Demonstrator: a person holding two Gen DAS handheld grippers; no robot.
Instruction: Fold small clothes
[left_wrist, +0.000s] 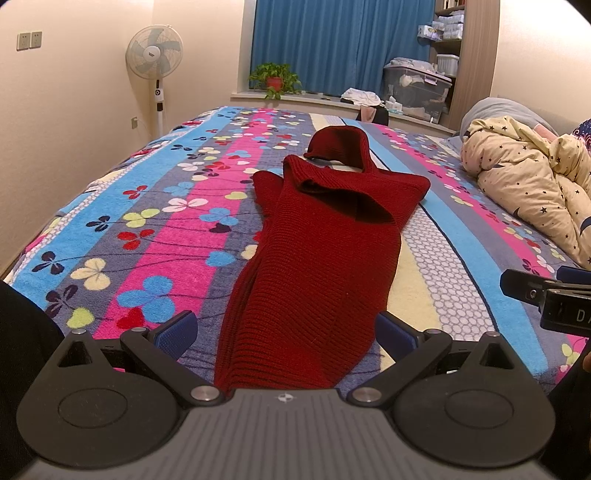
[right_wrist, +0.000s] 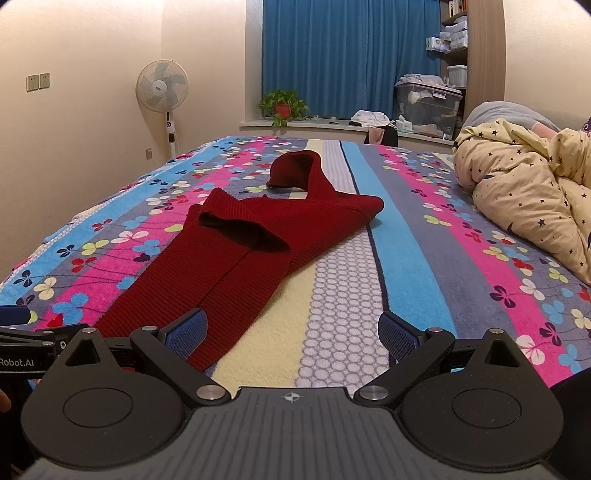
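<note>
Left wrist view: left gripper (left_wrist: 284, 332) spread wide, holding nothing, the red knit sweater's (left_wrist: 317, 243) near hem between its fingers on the striped floral bedspread (left_wrist: 147, 229). Right wrist view: right gripper (right_wrist: 291, 334) likewise spread and empty, sweater lying ahead-left, its hem beside the left finger (right_wrist: 186, 334).

Both wrist views low, facing forward, sharing bed (left_wrist: 147, 229)

Home bedroom; bed (left_wrist: 443, 266); quilt (left_wrist: 528, 177); standing fan (left_wrist: 154, 53); curtains (left_wrist: 340, 40).
</note>
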